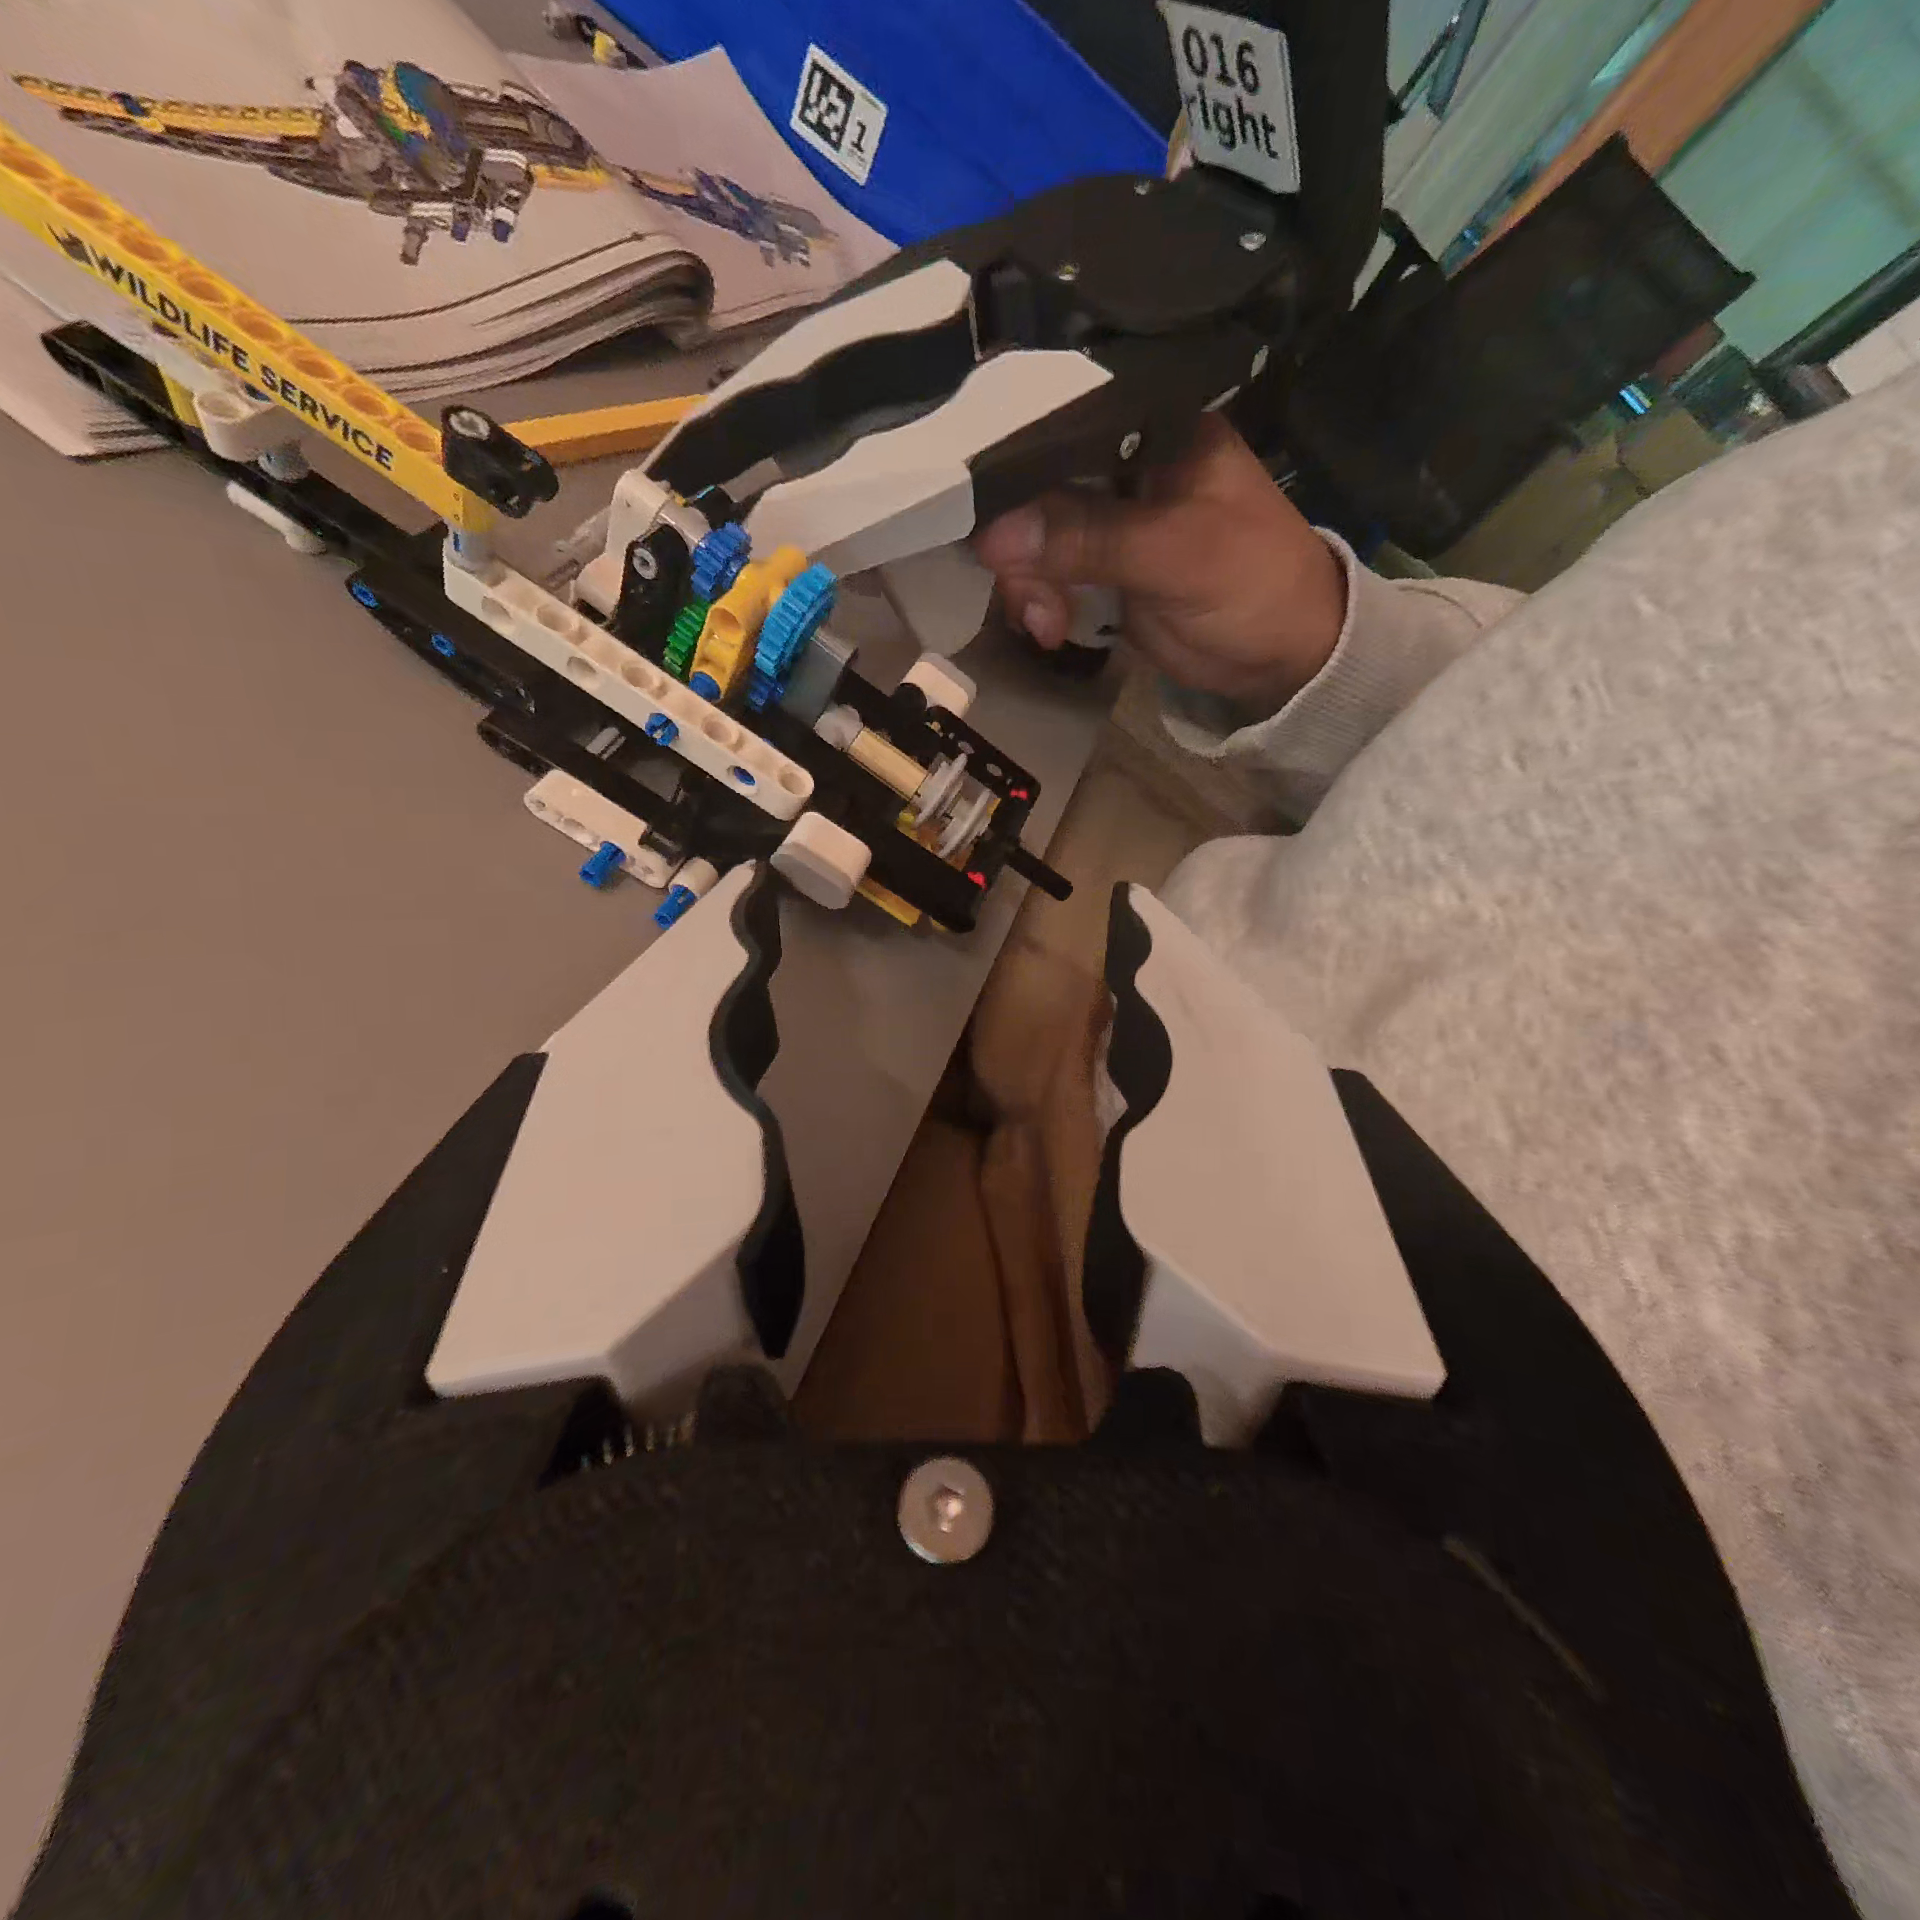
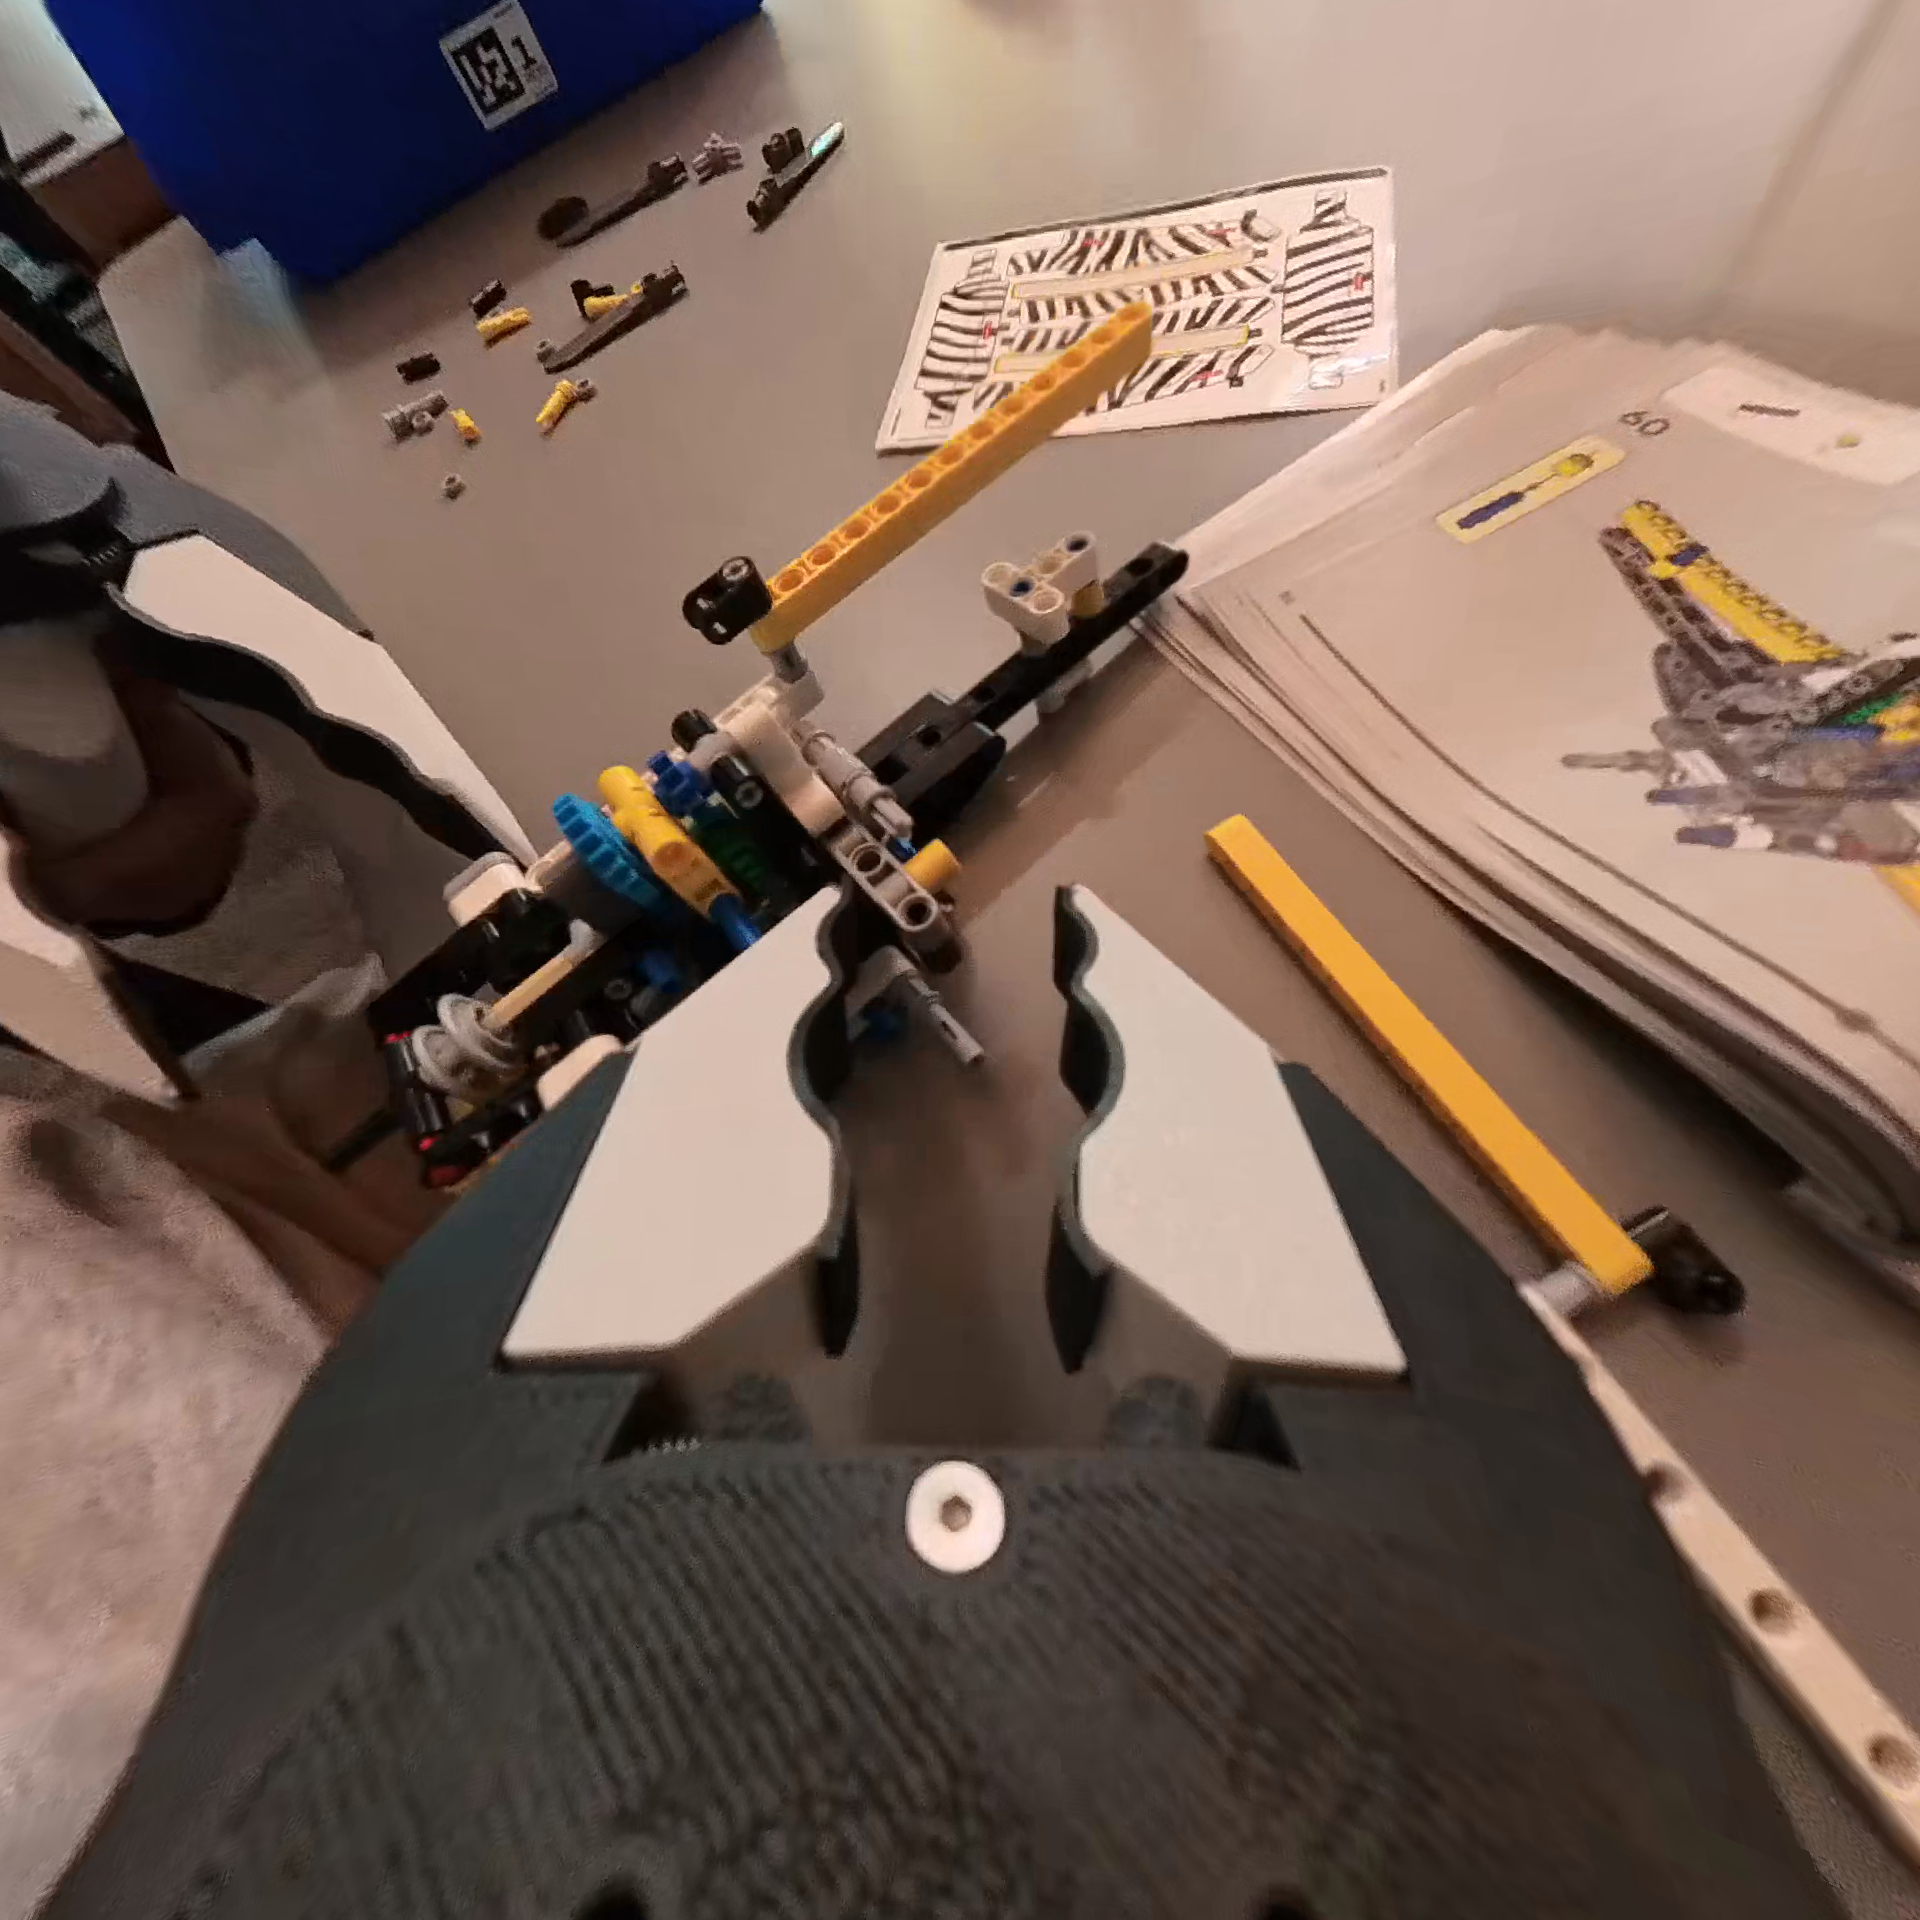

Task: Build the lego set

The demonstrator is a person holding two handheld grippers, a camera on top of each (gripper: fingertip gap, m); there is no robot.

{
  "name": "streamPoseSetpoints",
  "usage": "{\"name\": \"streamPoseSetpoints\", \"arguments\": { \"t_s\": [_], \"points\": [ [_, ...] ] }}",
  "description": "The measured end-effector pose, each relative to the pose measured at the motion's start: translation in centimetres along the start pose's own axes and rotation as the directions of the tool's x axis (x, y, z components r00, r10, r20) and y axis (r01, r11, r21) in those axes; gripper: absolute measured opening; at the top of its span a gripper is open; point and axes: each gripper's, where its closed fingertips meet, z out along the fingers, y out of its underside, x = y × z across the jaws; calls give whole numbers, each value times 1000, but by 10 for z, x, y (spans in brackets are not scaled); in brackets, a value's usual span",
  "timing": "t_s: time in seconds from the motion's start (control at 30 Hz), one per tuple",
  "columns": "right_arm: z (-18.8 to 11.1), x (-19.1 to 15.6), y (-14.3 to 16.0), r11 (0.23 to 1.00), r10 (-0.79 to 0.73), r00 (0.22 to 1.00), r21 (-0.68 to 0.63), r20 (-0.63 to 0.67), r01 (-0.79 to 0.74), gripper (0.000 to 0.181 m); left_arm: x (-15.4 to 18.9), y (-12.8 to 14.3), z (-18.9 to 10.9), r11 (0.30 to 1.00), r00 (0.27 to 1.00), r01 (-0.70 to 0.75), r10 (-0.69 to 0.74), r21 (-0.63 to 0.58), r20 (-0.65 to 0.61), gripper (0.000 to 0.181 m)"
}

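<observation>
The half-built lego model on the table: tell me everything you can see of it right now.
The lego model is a long black plastic frame lying flat on the grey table, near its front edge, with a white holed beam along one side. Blue, yellow and green gears cluster at its middle. A yellow beam rises slanting from a white corner post. Blue pins stick out sideways. The far end reaches the open booklet. The right gripper is at the gear cluster; the left gripper is open, empty.
</observation>
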Motion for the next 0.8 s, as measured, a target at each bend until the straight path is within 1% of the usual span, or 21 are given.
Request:
{"name": "streamPoseSetpoints", "arguments": {
  "t_s": [0.07, 0.1, 0.13, 0.2, 0.27, 0.33, 0.37, 0.43, 0.5, 0.53, 0.6, 0.63, 0.67, 0.7, 0.73, 0.77, 0.8],
  "points": [
    [-3, -1, 2, 1000, 16, 1000, 7, -10, -15, 33, 0, -3, 5, 999, 999, 29, -28, 19, -27, 62],
    [-4, 1, 7, 1000, 6, 1000, -15, -26, -6, 34, 2, -5, 8, 998, 997, 49, -48, 32, -54, 63],
    [-6, 4, 11, 999, -10, 998, -41, -54, 7, 39, 4, -7, 12, 997, 995, 67, -63, 40, -74, 63],
    [-12, 11, 15, 998, -29, 994, -64, -102, 23, 42, 6, -10, 18, 997, 994, 65, -61, 41, -93, 63],
    [-21, 18, 23, 994, -32, 990, -109, -135, 17, 49, 9, -13, 24, 998, 993, 46, -42, 43, -109, 63],
    [-32, 23, 26, 992, -21, 985, -126, -168, -1, 50, 17, -17, 28, 998, 988, 41, -32, 56, -152, 63],
    [-37, 23, 22, 994, -12, 984, -105, -179, -7, 50, 21, -19, 29, 997, 984, 44, -32, 65, -175, 63],
    [-46, 16, 6, 1000, 14, 986, -14, -169, -17, 48, 27, -22, 31, 996, 974, 55, -39, 65, -225, 66],
    [-48, -3, -16, 996, 33, 995, 82, -93, -25, 47, 25, -31, 26, 994, 972, 44, -19, 102, -234, 66],
    [-45, -11, -22, 995, 36, 997, 100, -62, -30, 50, 20, -40, 20, 989, 975, 41, -9, 141, -223, 65],
    [-35, -26, -26, 996, 20, 1000, 83, -13, -19, 55, -1, -67, 2, 969, 985, 52, -11, 243, -170, 65],
    [-28, -30, -24, 998, -2, 1000, 61, -21, 3, 58, -18, -81, -6, 954, 993, 56, -22, 293, -118, 64],
    [-22, -28, -20, 999, -34, 997, 33, -62, 36, 64, -41, -93, -12, 945, 998, 60, -49, 323, -41, 62],
    [-16, -26, -17, 997, -78, 991, 5, -112, 79, 69, -66, -101, -15, 941, 995, 81, -95, 329, 28, 65],
    [-11, -22, -14, 992, -125, 979, -29, -163, 122, 75, -77, -110, -14, 941, 993, 106, -118, 323, 19, 67],
    [-7, -21, -11, 985, -167, 966, -67, -198, 157, 82, -81, -118, -11, 943, 992, 128, -126, 308, -26, 68],
    [-3, -21, -8, 980, -189, 960, -98, -207, 172, 81, -85, -123, -6, 946, 989, 150, -140, 287, -52, 67]
  ]
}}
